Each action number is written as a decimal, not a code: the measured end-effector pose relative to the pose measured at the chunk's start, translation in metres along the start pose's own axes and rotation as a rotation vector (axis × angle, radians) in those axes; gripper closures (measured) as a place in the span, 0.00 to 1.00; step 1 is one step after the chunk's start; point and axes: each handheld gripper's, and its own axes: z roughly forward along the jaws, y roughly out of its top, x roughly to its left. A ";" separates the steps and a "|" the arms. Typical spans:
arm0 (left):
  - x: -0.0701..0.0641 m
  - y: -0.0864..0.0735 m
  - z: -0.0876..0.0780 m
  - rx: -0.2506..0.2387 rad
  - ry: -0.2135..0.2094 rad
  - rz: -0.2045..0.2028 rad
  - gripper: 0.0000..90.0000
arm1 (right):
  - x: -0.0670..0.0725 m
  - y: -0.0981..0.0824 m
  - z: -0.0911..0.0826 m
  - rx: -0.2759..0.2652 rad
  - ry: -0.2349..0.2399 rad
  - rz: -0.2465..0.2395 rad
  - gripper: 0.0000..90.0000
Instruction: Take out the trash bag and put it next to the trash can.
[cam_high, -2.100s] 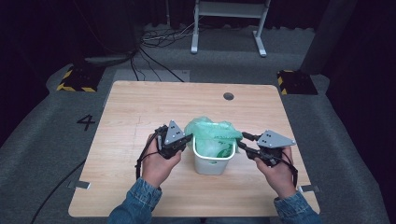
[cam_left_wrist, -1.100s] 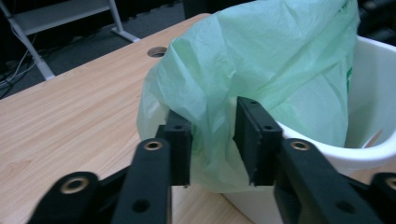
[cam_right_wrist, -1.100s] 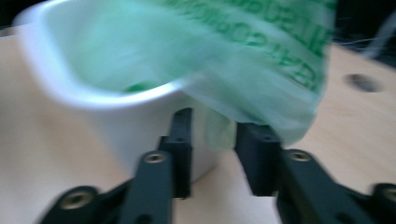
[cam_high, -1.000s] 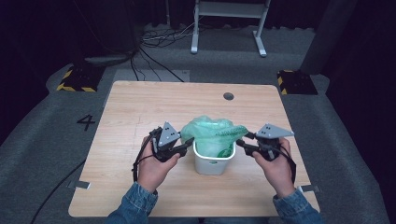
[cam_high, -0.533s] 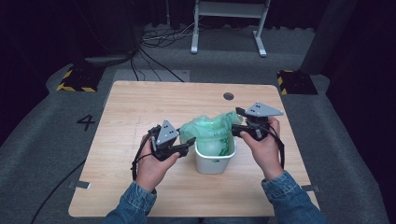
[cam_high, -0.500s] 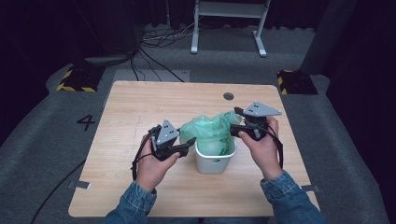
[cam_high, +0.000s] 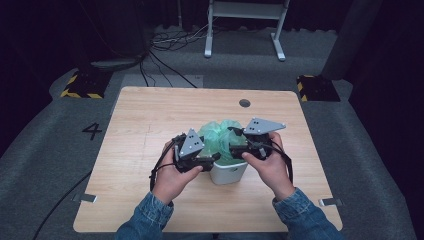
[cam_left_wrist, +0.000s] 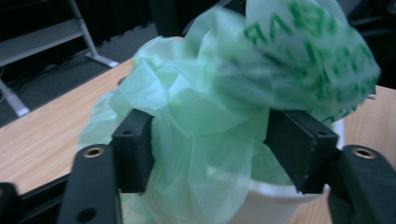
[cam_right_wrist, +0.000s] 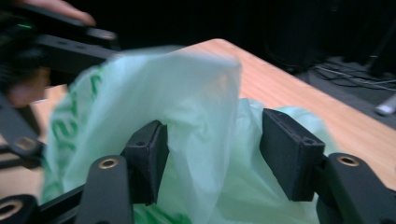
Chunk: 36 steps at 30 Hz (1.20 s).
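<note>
Near the middle of the table (cam_high: 150, 115), a little toward the person's edge, stands a small white bin (cam_high: 229, 172) with a green bag (cam_high: 220, 135) bunched up over its mouth. The left gripper (cam_high: 216, 157) comes in at the bin's left rim, the right gripper (cam_high: 234, 147) at its right, both tips against the plastic.

In the left gripper view the jaws stand apart with a fold of bag (cam_left_wrist: 210, 121) between them; they have just been opening, and the film looks draped across the gap, not pinched. In the right gripper view the jaws are also apart, with a sheet of bag (cam_right_wrist: 196, 140) rising between them; they have just been closing a little, but the pads do not seem to press on it.

The bag is thin film: very light, limp, slippery, and likely to tear if yanked against the rim. It will billow and slide instead of holding a shape. The best hold is probably the free hem, gathered double between the pads, one grip on each side, so it can be spread over the rim. The bin itself looks light enough to tip or skate if the film is pulled sideways.
</note>
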 end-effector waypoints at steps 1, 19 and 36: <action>-0.002 0.001 0.002 0.001 -0.005 0.010 0.36 | 0.003 0.000 0.000 -0.001 0.015 -0.010 0.48; -0.003 0.003 0.000 0.012 -0.057 0.025 0.97 | 0.011 0.012 -0.020 -0.069 0.125 -0.012 0.41; -0.004 0.001 -0.015 -0.026 -0.108 -0.007 0.98 | -0.048 -0.016 -0.023 0.099 -0.041 0.037 0.60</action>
